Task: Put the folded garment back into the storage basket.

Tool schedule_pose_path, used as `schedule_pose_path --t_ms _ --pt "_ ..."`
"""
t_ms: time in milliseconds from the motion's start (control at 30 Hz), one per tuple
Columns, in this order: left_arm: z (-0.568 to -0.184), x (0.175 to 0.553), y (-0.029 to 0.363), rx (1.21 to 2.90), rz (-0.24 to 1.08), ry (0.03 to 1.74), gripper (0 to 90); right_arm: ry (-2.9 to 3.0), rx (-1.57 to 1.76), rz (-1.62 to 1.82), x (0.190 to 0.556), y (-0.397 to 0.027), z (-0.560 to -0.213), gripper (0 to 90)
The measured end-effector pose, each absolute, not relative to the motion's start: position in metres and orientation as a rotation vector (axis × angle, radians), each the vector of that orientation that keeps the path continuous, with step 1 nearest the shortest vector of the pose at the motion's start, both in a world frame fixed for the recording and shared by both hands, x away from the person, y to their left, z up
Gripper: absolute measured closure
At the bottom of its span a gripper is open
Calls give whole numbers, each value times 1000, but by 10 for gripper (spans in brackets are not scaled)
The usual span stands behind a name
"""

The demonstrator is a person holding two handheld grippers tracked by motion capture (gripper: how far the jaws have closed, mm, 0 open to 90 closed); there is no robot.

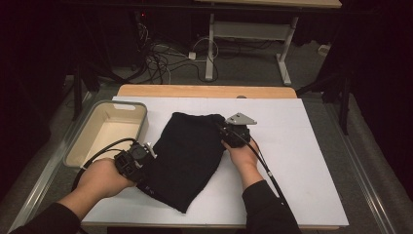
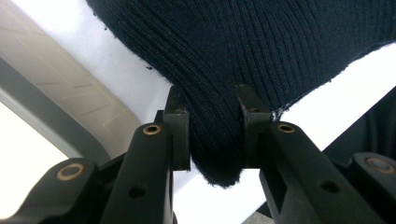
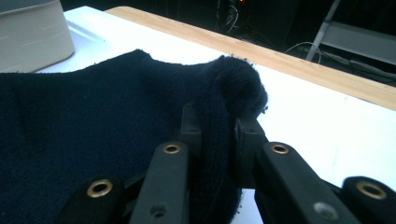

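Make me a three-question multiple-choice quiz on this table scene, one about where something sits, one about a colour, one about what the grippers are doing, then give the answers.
1. Where is the beige bin?
A. at the table's left edge, left of the garment
B. on top of the garment
C. at the table's right edge

2. What colour is the knit garment?
A. white
B. black
C. red

3. How do the two grippers stand?
A. both open above the table
B. one holds the bin
C. each shut on an edge of the garment

Answers:
1. A, since the high view shows the bin by the left edge, beside the cloth.
2. B, since the ribbed fabric is black against the white table cover.
3. C, since the left gripper pinches a fold of knit between its jaws, and the right gripper does the same.
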State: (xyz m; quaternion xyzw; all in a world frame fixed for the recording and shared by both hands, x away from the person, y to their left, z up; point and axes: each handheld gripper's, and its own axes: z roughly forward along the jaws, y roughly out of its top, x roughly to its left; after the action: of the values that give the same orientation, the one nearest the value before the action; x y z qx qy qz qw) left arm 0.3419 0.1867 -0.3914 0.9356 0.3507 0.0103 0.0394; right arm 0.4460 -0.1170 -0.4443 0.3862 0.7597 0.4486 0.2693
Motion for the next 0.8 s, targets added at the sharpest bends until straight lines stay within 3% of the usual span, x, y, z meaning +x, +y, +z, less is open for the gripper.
schedule_pose_path --t_ms 800 --pt "-395 349 188 2883 -23 1055 690 2055 1086 1206 448 -119 -452 789"
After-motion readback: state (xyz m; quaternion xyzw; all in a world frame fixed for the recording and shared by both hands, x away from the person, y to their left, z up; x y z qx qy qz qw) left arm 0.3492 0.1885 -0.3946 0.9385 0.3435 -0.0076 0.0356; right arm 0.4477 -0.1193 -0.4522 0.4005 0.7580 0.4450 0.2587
